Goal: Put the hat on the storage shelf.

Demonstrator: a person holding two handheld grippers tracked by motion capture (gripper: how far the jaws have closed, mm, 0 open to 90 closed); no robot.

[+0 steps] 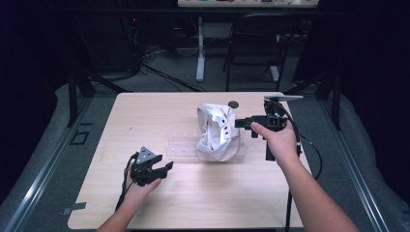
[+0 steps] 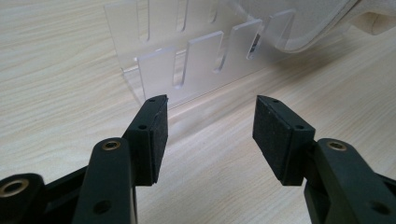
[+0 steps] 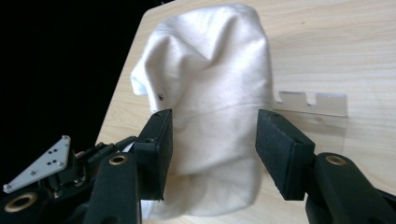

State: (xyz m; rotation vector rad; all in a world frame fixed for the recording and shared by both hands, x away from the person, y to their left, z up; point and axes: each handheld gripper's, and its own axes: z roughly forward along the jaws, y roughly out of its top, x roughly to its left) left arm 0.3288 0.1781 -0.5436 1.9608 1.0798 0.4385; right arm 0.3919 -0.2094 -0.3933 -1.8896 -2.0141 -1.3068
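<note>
A crumpled white cloth (image 1: 216,133) is draped over the right end of a clear slotted acrylic rack (image 1: 181,146) in the middle of the table. My right gripper (image 1: 239,123) is level with the cloth's right side, jaws open and pointing at it. In the right gripper view the cloth (image 3: 210,98) stands just beyond the open right gripper (image 3: 212,140), and a bare end of the rack (image 3: 313,102) sticks out behind it. My left gripper (image 1: 167,167) rests low on the table in front of the rack. It is open (image 2: 210,126), with the rack's slots (image 2: 187,60) just ahead.
A small dark round object (image 1: 233,103) lies near the table's (image 1: 145,111) far edge, behind the cloth. A black chair (image 1: 256,43) and a table leg (image 1: 200,53) stand beyond. The left gripper's grey plate (image 3: 39,165) appears low left in the right gripper view.
</note>
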